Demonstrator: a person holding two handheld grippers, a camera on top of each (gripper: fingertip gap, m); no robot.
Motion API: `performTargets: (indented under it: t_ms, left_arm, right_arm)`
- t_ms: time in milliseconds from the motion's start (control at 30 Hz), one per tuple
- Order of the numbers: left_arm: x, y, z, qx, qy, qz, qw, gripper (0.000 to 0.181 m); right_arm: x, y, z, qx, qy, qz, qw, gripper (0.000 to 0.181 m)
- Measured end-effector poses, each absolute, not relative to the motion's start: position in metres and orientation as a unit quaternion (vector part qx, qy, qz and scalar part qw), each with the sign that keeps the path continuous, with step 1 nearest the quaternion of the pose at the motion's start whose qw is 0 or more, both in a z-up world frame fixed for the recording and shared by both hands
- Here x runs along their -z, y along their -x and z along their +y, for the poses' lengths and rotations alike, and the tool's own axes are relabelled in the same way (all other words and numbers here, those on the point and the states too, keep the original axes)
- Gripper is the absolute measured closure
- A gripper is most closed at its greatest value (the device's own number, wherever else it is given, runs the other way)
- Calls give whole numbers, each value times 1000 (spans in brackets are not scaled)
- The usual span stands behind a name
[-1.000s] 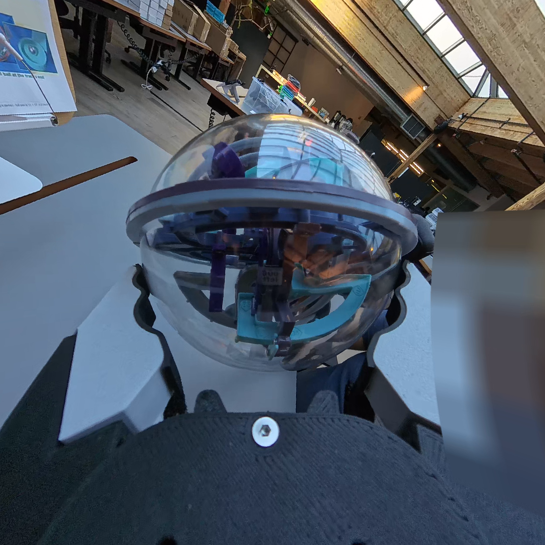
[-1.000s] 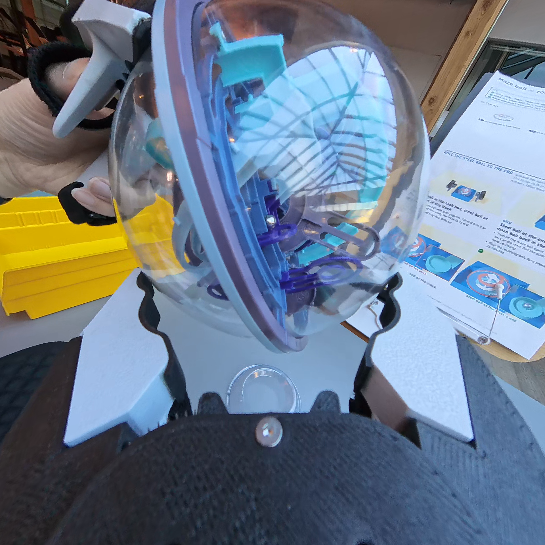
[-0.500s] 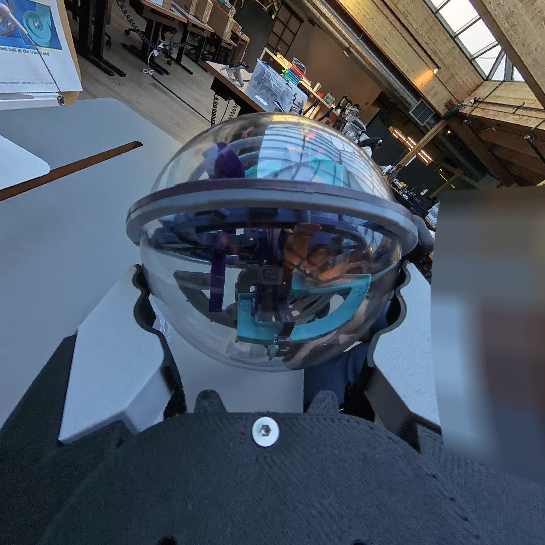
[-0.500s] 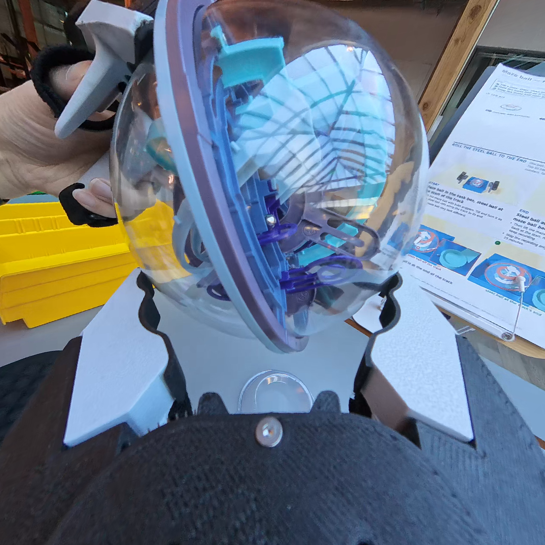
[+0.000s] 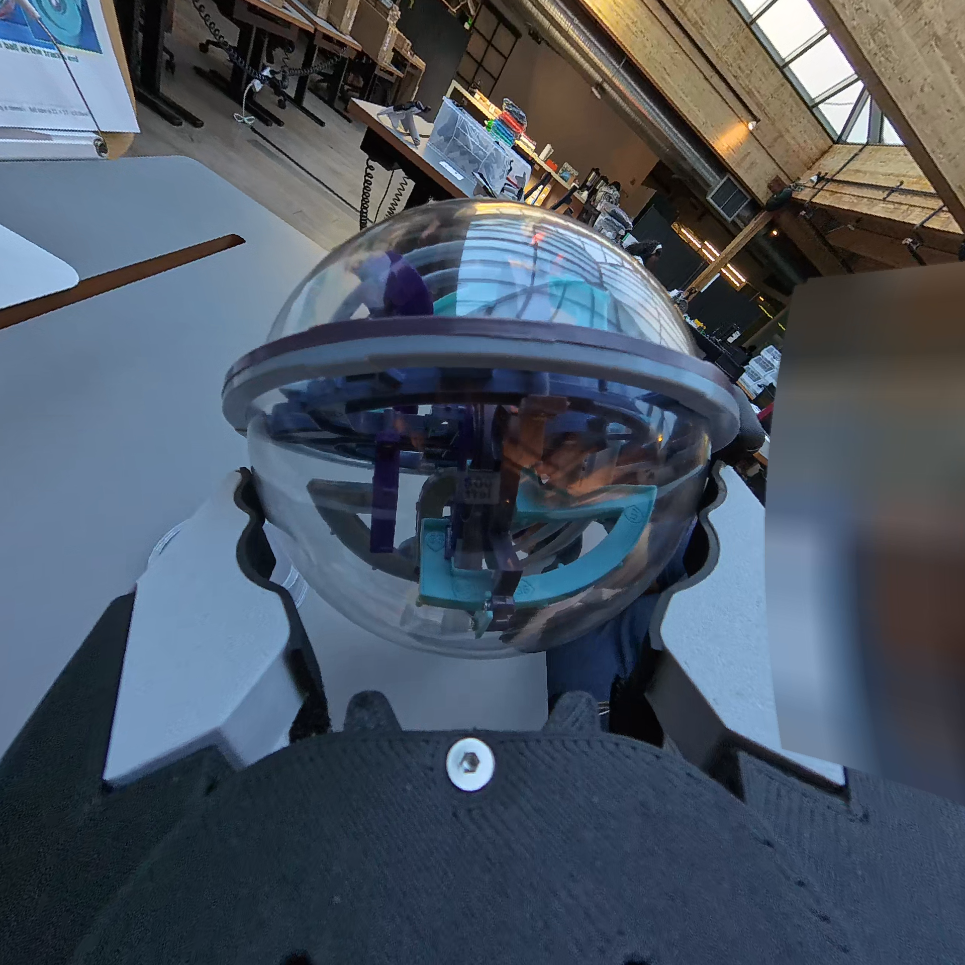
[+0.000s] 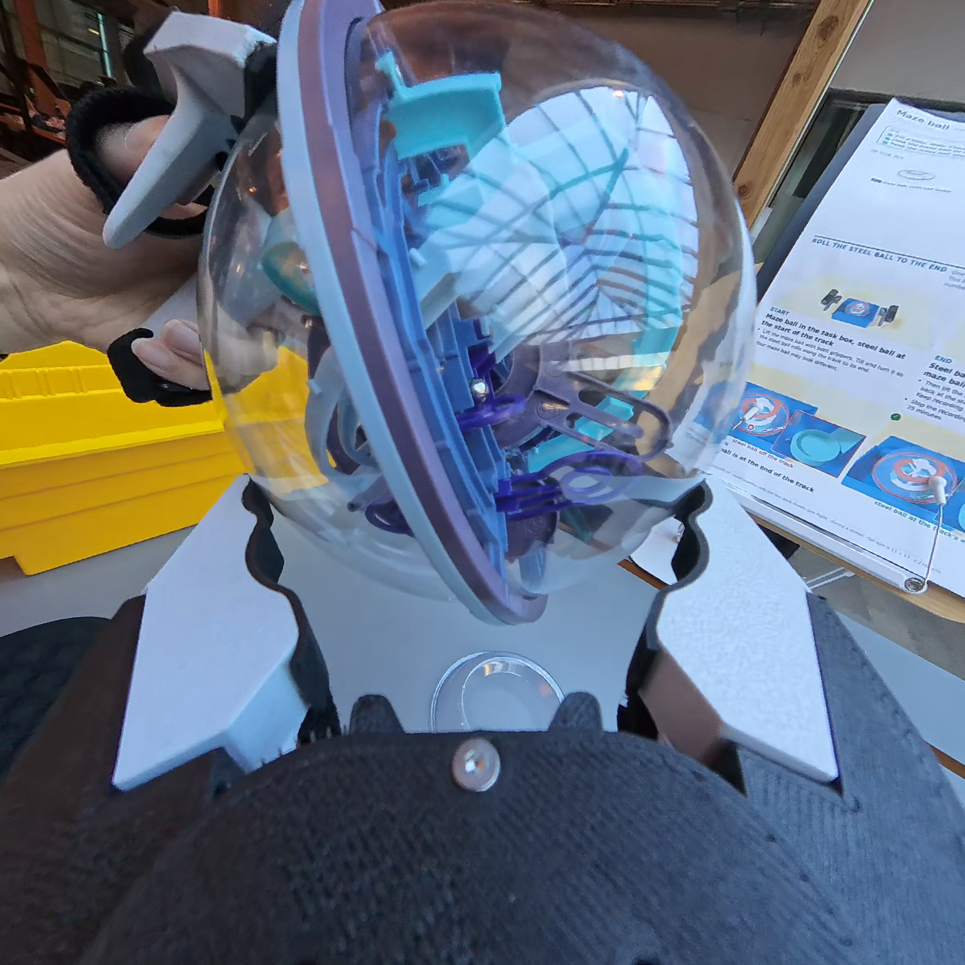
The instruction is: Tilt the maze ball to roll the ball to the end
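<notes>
The maze ball (image 5: 480, 433) is a clear sphere with a grey and purple ring round its middle and blue, teal and purple tracks inside. My left gripper (image 5: 480, 496) is shut on it from one side, ring level across the view. My right gripper (image 6: 475, 501) is shut on it from the other side (image 6: 548, 292), where the ring runs steeply tilted. The ball hangs above the grey table (image 5: 104, 365). A small steel ball (image 6: 478, 386) sits on the blue track by a purple loop. The left gripper's white finger (image 6: 177, 130) and a hand (image 6: 78, 271) show behind.
A clear round stand (image 6: 496, 689) lies on the table under the maze ball. A yellow bin (image 6: 104, 459) stands at the left of the right wrist view. An instruction sheet (image 6: 861, 365) on a wooden board leans at the right. Workbenches (image 5: 418, 125) stand far behind.
Both grippers have turned a little with the maze ball, so the background has shifted in both views. The steel ball keeps the same spot on its track. Both grips are unchanged.
</notes>
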State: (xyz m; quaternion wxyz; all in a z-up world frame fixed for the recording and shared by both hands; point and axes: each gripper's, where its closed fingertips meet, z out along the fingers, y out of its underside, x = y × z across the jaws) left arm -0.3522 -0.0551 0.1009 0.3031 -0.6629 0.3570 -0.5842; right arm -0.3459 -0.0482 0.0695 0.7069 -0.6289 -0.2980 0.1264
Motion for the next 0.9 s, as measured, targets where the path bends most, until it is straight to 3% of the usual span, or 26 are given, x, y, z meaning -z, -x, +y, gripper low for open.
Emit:
performTargets:
  t_ms: [33, 900]
  left_arm:
    - [-100, 352, -55, 586, 661, 358, 303, 23]
    - [-57, 347, -39, 585, 672, 356, 281, 23]
  right_arm:
    - [-68, 346, -48, -124, 628, -298, 708, 28]
    - [-28, 341, -33, -142, 622, -279, 718, 28]
